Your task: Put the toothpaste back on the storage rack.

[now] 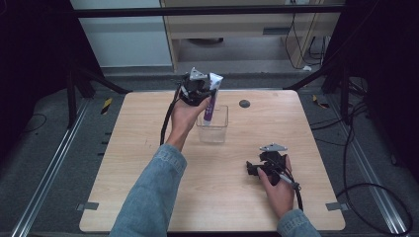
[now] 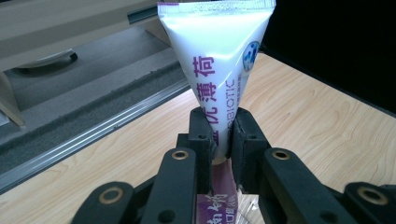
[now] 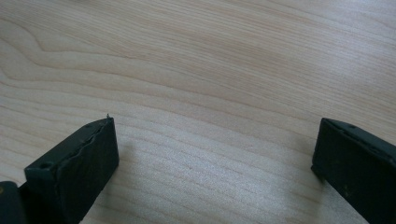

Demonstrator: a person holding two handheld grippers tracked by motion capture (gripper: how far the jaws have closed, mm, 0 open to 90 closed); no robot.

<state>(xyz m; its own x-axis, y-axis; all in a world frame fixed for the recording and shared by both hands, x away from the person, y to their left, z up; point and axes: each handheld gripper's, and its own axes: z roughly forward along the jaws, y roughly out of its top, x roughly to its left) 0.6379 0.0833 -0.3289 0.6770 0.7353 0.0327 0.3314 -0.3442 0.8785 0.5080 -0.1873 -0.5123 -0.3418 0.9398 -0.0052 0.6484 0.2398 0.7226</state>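
Left gripper (image 1: 203,94): far side of the table, left of centre, jaws clamped on the tube; in the left gripper view (image 2: 219,140) both black pads press the tube's narrow waist.
Right gripper (image 1: 258,167): near right part of the table, low over the wood, jaws spread wide with bare wood between them (image 3: 215,154).
Tube (image 1: 211,98): white with a purple lower end and purple lettering (image 2: 215,70), held upright with its flat crimped end up and its lower end down inside the container.
Container (image 1: 214,132): clear, square, open-topped, standing on the table just right of the left hand.
Table (image 1: 148,163): pale wood.
Dark disc (image 1: 244,103): on the table, far, right of the container.
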